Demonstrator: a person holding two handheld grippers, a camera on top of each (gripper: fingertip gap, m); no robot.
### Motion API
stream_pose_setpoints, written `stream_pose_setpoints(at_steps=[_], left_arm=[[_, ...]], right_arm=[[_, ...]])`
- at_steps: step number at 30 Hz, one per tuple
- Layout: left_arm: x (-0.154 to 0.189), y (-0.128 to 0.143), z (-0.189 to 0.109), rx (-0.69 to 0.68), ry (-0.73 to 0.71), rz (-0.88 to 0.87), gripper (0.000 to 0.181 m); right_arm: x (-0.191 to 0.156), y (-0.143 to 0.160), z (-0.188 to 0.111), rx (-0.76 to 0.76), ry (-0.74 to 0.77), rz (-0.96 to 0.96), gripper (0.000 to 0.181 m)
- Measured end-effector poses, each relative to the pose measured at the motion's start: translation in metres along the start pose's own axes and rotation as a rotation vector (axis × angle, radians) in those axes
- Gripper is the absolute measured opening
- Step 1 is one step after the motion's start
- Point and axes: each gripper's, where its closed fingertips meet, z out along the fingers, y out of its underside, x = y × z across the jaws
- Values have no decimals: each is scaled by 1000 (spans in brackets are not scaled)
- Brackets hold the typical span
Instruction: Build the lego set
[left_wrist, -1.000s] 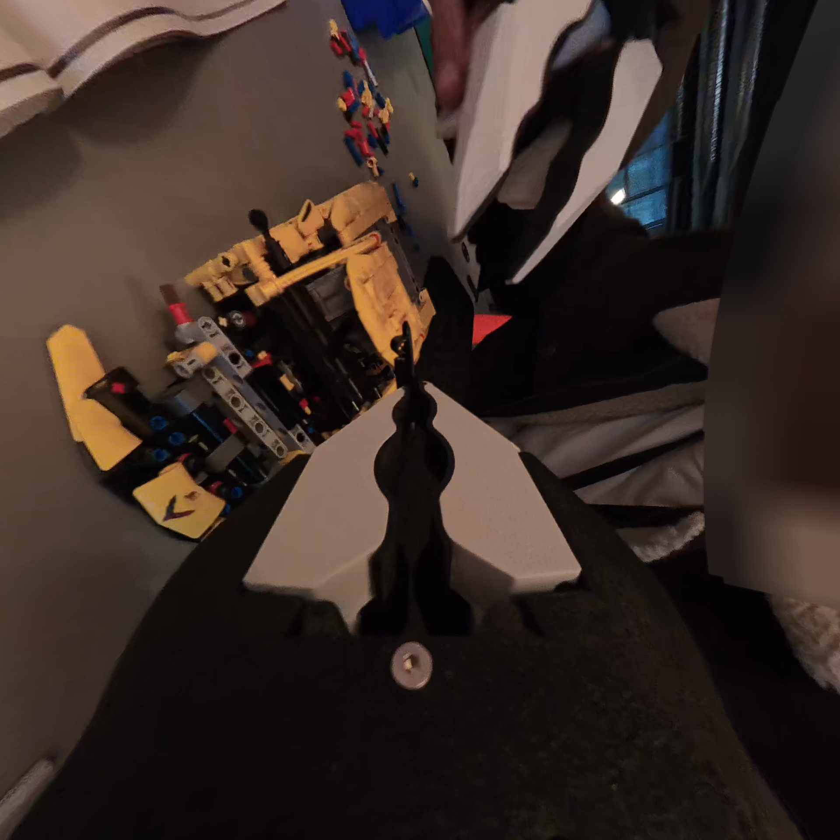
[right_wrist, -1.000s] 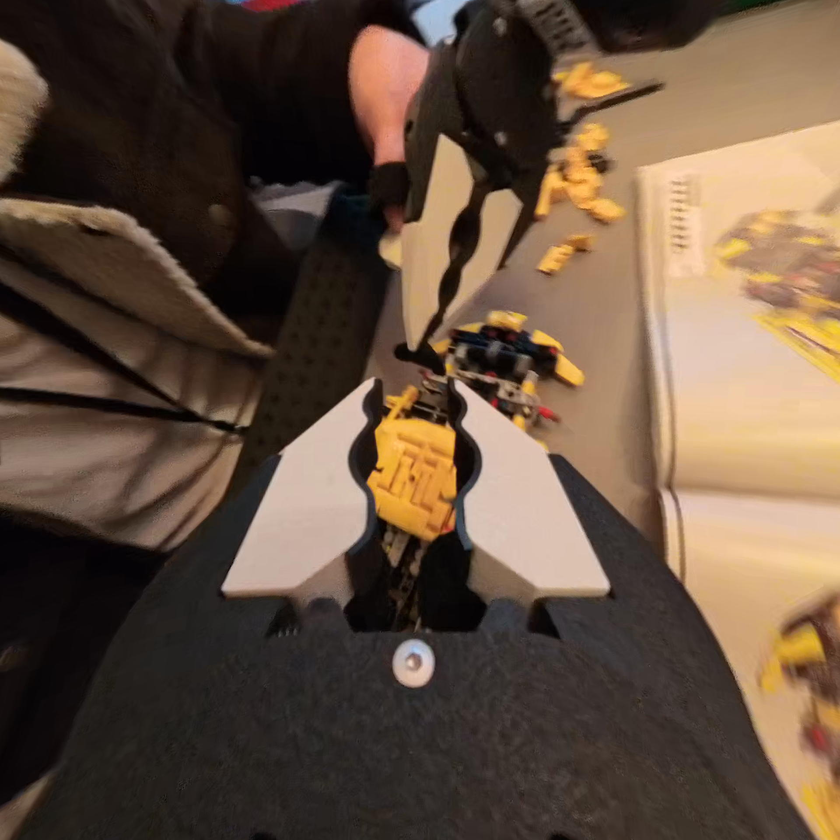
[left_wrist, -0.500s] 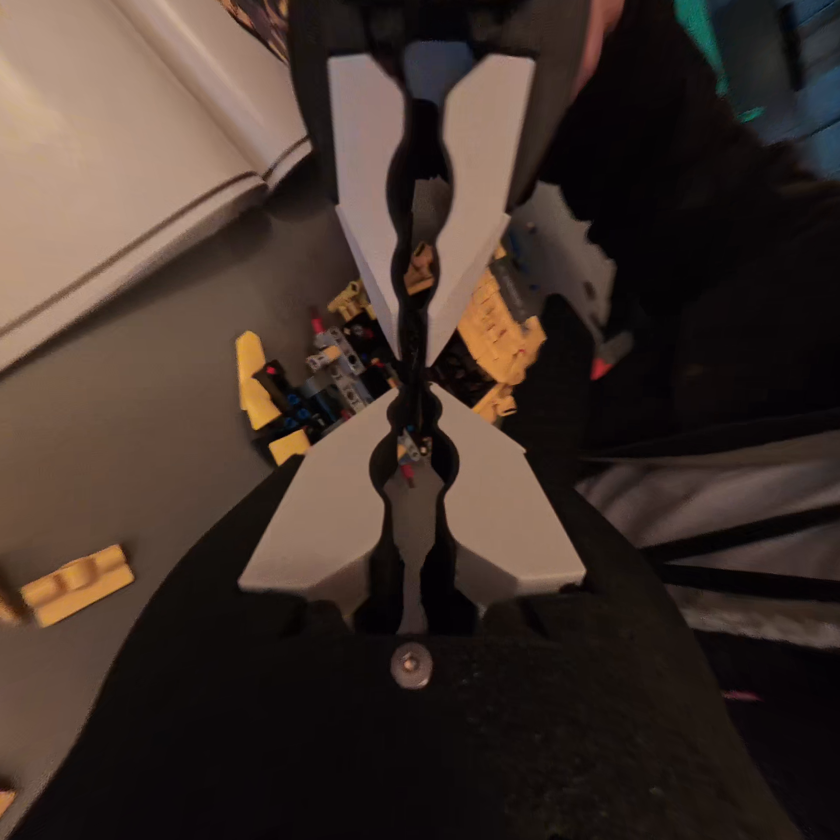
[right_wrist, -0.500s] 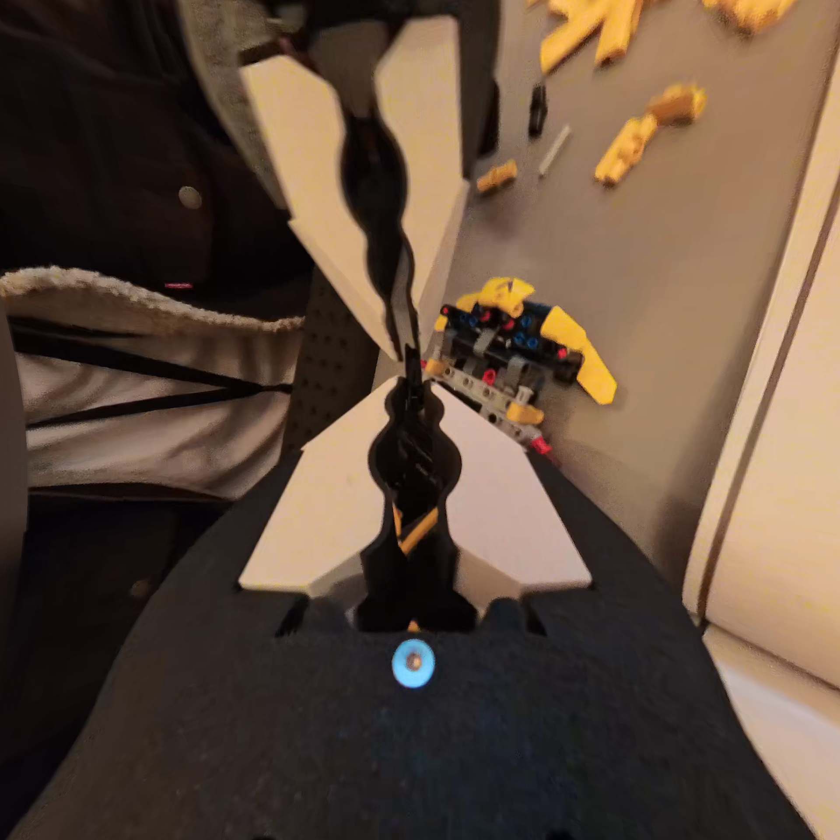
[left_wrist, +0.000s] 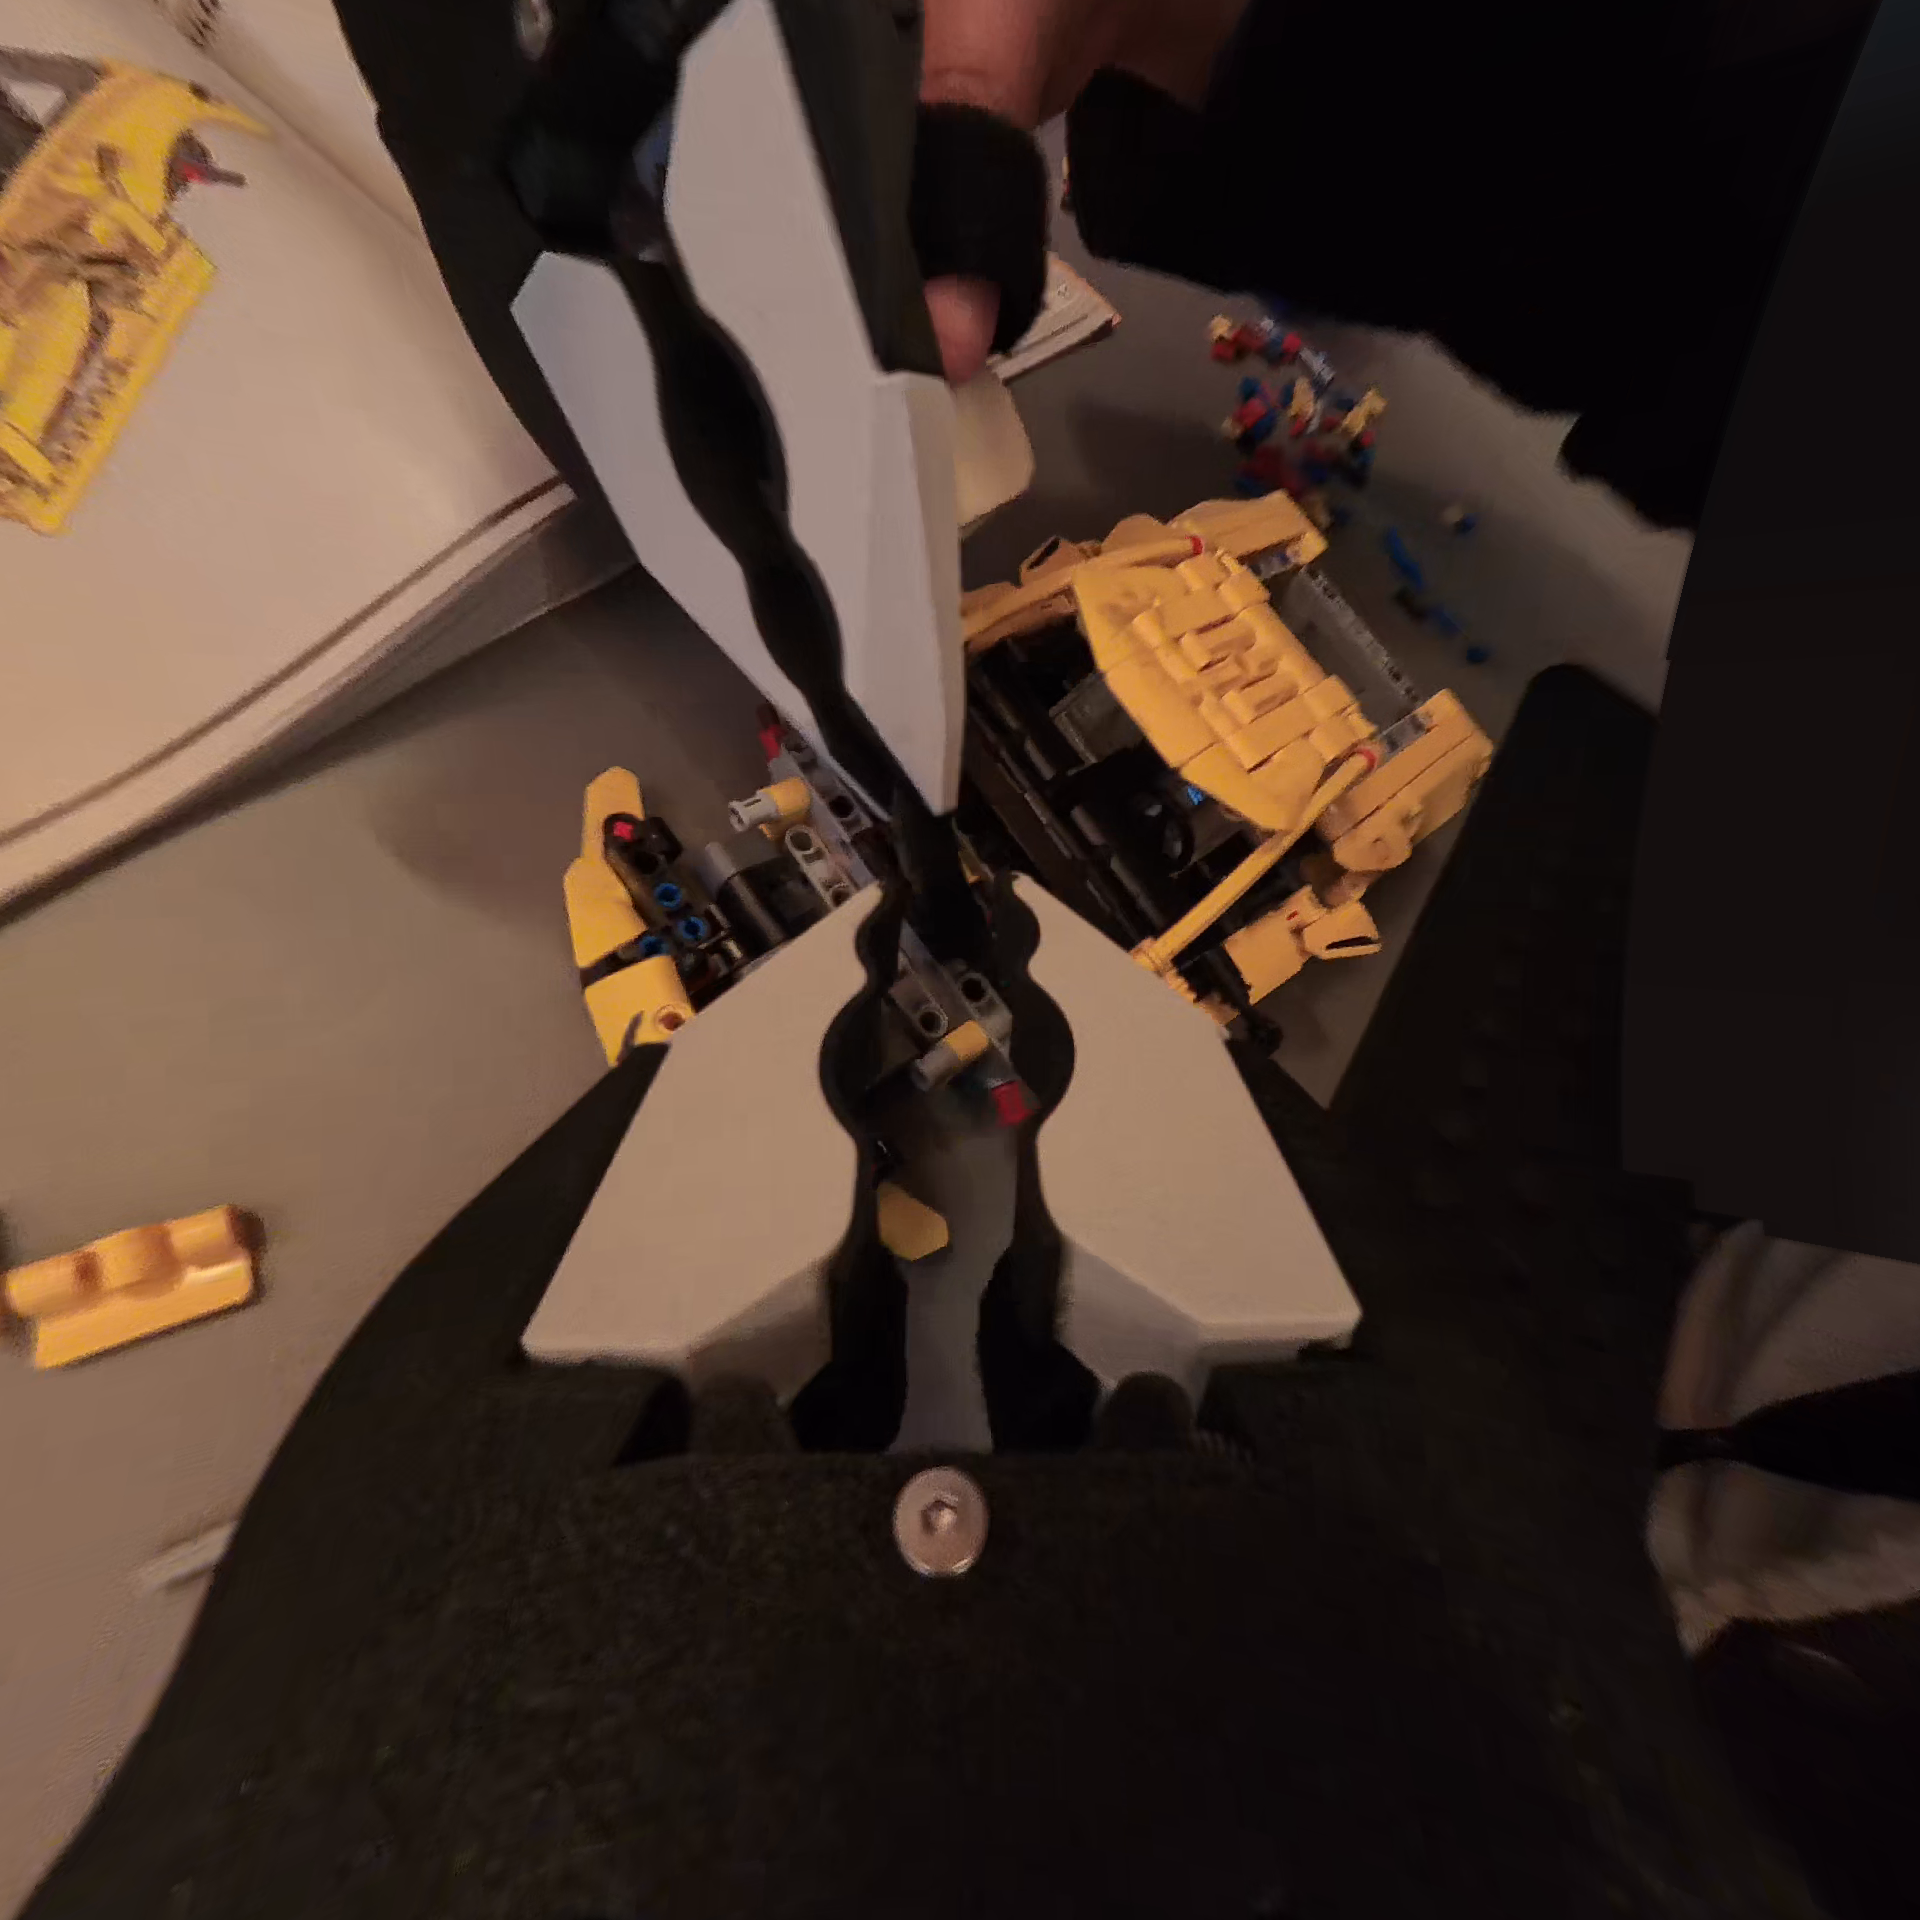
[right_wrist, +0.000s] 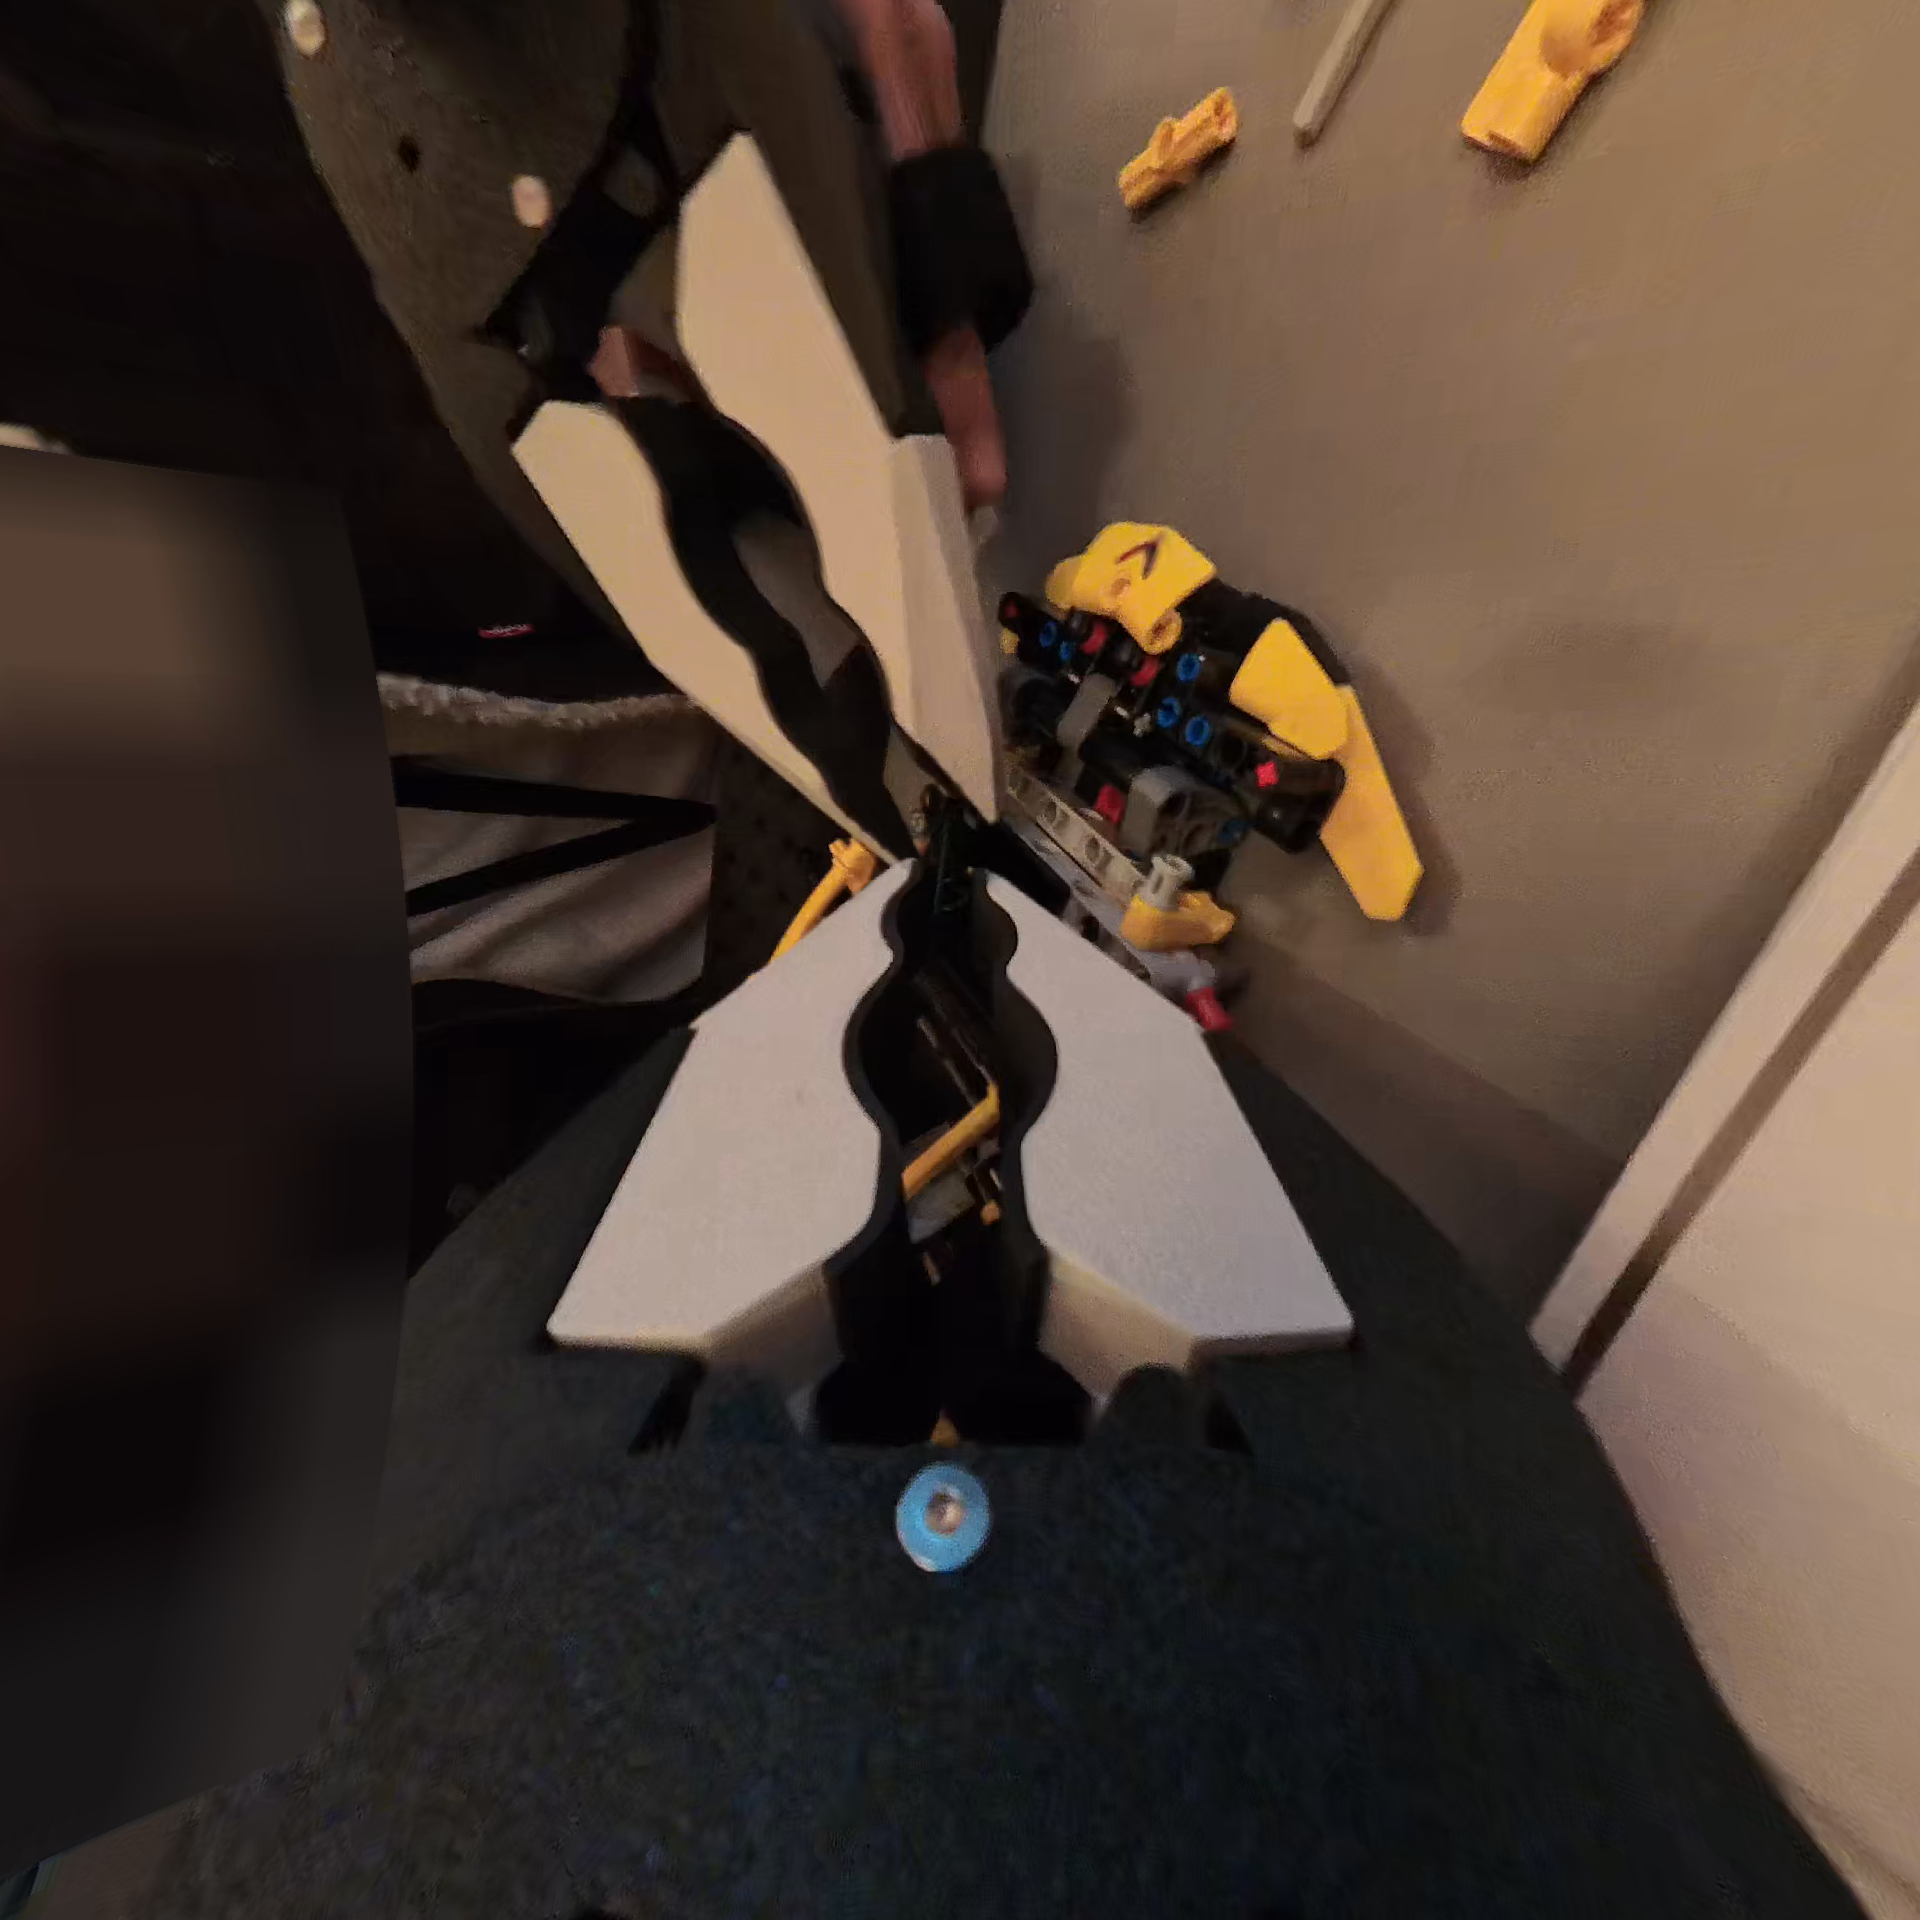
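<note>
The yellow and black lego model (left_wrist: 1226, 686) lies on the grey table, its front end with yellow panels (left_wrist: 623, 914) to the left; the front end also shows in the right wrist view (right_wrist: 1174, 717). My two grippers meet tip to tip just above it. My right gripper (right_wrist: 948, 883) is shut on a small thin black piece (right_wrist: 948, 847); it comes in from the top of the left wrist view (left_wrist: 914, 805). My left gripper (left_wrist: 951, 894) stands a little open, its fingertips on either side of the black piece (left_wrist: 930, 862). It comes in from the top of the right wrist view (right_wrist: 940, 831).
An open instruction booklet (left_wrist: 208, 468) lies at the left, and shows at the right of the right wrist view (right_wrist: 1766, 1247). A loose yellow piece (left_wrist: 135, 1283) lies near left. Small red and blue parts (left_wrist: 1299, 416) lie beyond the model. Loose yellow parts (right_wrist: 1179, 145) lie farther off.
The right gripper left the yellow body and shut, then both grippers came tip to tip over the model. The left jaws, first shut on the black piece, have widened a little.
</note>
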Motion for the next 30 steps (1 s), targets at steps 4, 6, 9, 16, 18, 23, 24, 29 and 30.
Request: stream_pose_setpoints(at_steps=[4,6,9,16,18,23,24,29,30], left_arm=[[-3,3,0,10,81,-148,8],[-2,3,0,13,121,-219,7],[-2,0,-2,38,183,-325,7],[1,-7,-6,75,314,-506,7],[1,-6,-5,71,307,-506,6],[-3,-4,-3,61,268,-485,7],[-4,-2,-2,53,255,-475,6],[-2,0,0,36,243,-464,7],[-2,0,1,36,241,-465,7]], right_arm=[[3,-3,3,7,-8,-28,6],[4,-2,4,15,-18,-50,6],[7,-4,1,55,-1,-77,8],[2,-3,-8,106,-1,-131,6],[4,-2,-7,101,-5,-116,5],[9,-2,-7,114,2,-100,4],[10,-1,-7,109,10,-101,4],[10,1,-4,75,19,-114,4],[10,1,-4,73,24,-120,4]])
